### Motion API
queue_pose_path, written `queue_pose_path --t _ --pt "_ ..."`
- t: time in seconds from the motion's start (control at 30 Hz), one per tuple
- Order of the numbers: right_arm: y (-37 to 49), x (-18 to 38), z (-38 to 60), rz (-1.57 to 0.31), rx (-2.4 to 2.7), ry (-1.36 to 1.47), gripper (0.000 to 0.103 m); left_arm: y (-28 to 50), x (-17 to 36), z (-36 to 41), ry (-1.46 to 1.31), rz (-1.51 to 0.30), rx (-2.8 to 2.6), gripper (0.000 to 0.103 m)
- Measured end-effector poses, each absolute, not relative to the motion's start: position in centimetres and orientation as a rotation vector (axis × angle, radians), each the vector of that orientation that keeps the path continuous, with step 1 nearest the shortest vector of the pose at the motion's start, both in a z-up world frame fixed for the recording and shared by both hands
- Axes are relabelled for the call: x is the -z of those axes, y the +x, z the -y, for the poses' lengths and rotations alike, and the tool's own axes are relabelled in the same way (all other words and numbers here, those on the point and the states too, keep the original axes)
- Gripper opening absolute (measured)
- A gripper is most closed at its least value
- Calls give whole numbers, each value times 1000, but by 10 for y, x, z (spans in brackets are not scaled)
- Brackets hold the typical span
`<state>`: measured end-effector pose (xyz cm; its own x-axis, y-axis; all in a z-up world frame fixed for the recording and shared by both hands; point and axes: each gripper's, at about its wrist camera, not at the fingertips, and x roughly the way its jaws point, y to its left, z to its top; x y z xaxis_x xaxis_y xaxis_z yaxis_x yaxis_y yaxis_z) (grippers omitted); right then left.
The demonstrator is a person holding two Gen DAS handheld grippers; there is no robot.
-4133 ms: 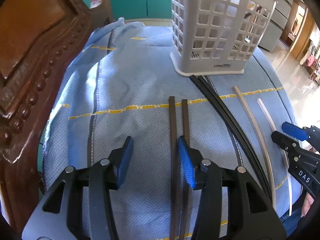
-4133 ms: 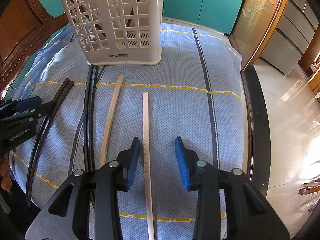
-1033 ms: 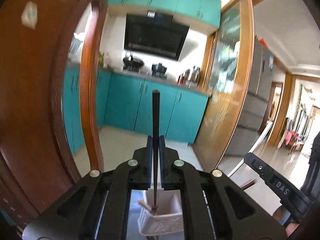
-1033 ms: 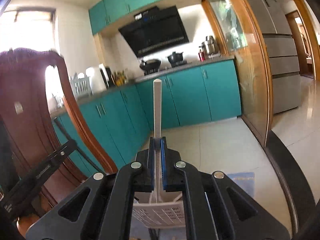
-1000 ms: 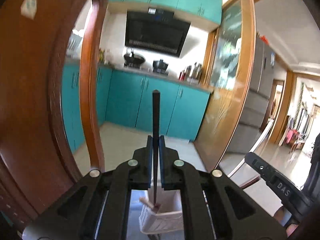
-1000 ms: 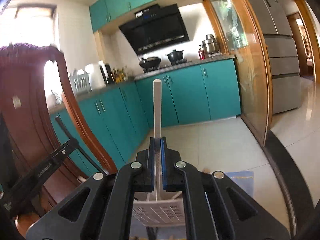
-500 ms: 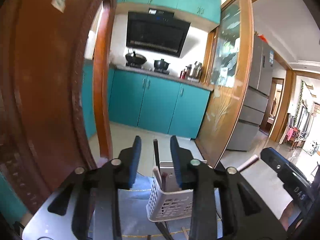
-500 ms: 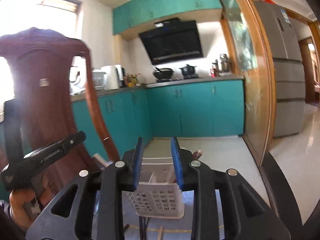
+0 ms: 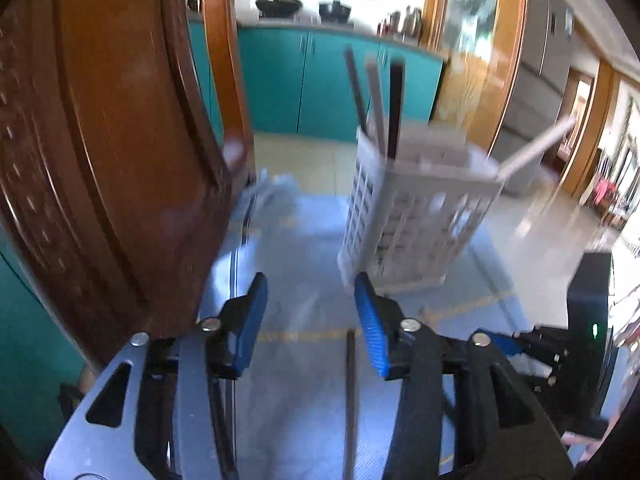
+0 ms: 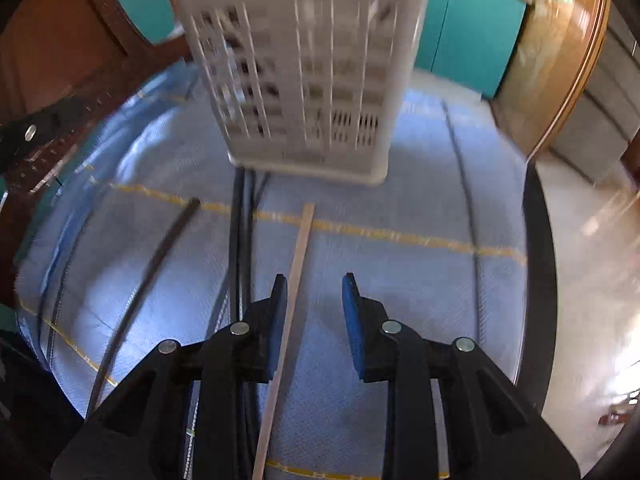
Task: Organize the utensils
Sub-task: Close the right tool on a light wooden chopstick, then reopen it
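A white slotted basket point(image 9: 416, 216) stands on the blue cloth, with three chopsticks point(image 9: 378, 104) upright at its left side and a white one point(image 9: 536, 148) leaning out to the right. My left gripper point(image 9: 309, 284) hangs in front of it, its jaws opening and nothing between them; a dark brown chopstick point(image 9: 351, 400) lies on the cloth below. My right gripper point(image 10: 314, 284) is open above the cloth in front of the basket point(image 10: 304, 72). A tan chopstick point(image 10: 298, 256) lies under its left finger, untouched. A black pair point(image 10: 240, 240) and the brown chopstick point(image 10: 160, 256) lie further left.
A carved wooden chair back point(image 9: 100, 140) stands close on the left. The blue cloth point(image 10: 400, 280) ends at the table's dark rim point(image 10: 540, 280) on the right, with tiled floor beyond. The other gripper point(image 9: 532, 348) shows low at the right of the left wrist view.
Both grippers let go of their upright chopsticks, which now stand in the basket. Both opened, dropped and tilted down toward the cloth.
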<state>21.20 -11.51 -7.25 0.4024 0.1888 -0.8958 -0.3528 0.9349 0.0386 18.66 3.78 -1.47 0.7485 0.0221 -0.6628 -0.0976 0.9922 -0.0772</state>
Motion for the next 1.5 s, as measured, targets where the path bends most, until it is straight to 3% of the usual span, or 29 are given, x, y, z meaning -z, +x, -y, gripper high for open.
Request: queue_pose_path --t 0.27,0.4,0.53,1.23,1.5 --pt "215 83 116 -1146 -332 -119 28 185 30 -31 -62 -761 -59 57" --pt "215 79 118 -1155 -343 -103 8 191 32 -25 -52 -781 -62 59" --pt "214 76 126 -1183 -348 -50 6 192 40 -28 -51 -806 -70 63" --pt "202 73 159 -1212 -283 -44 7 197 85 -11 27 -1011 -54 76" --pt "202 74 159 -1214 -270 -46 19 198 95 -12 17 -1052 -57 80"
